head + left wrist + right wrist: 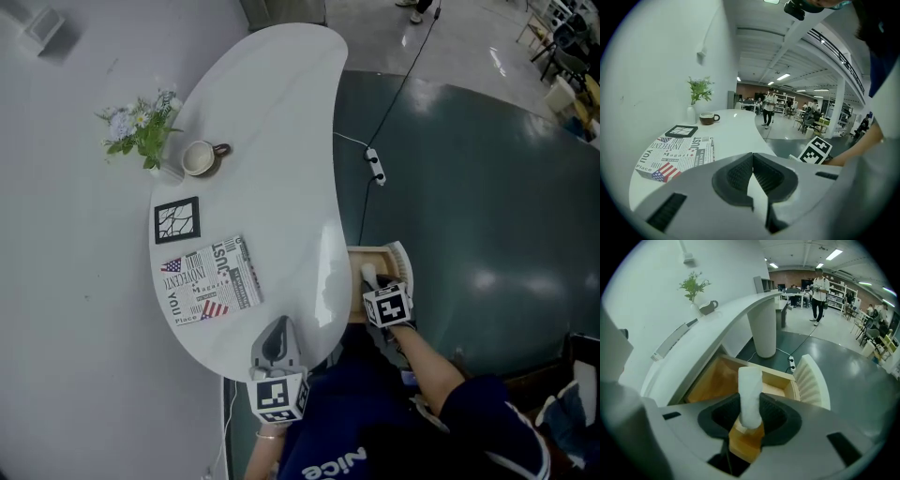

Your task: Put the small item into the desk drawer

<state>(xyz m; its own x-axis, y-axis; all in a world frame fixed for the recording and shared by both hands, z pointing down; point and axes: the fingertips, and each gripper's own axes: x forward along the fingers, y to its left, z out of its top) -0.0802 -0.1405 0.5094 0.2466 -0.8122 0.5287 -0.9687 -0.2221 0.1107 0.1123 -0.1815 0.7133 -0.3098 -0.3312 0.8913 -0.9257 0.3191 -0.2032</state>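
The small item (750,390), a white cylinder on a tan wooden base, is clamped upright between the pads of my right gripper (751,414). It hangs over the open desk drawer (712,380), which has a wooden inside and a white ribbed front (812,380). In the head view the right gripper (371,278) and the white item (369,273) are above the drawer (382,251) at the right edge of the white desk (272,112). My left gripper (277,330) rests over the desk's near edge. Its jaws (752,159) are shut and hold nothing.
A printed magazine (208,279), a black square coaster (177,219), a cup (200,157) and a vase of flowers (142,127) lie along the desk's left side. A power strip (377,166) with its cable lies on the dark floor beyond the drawer.
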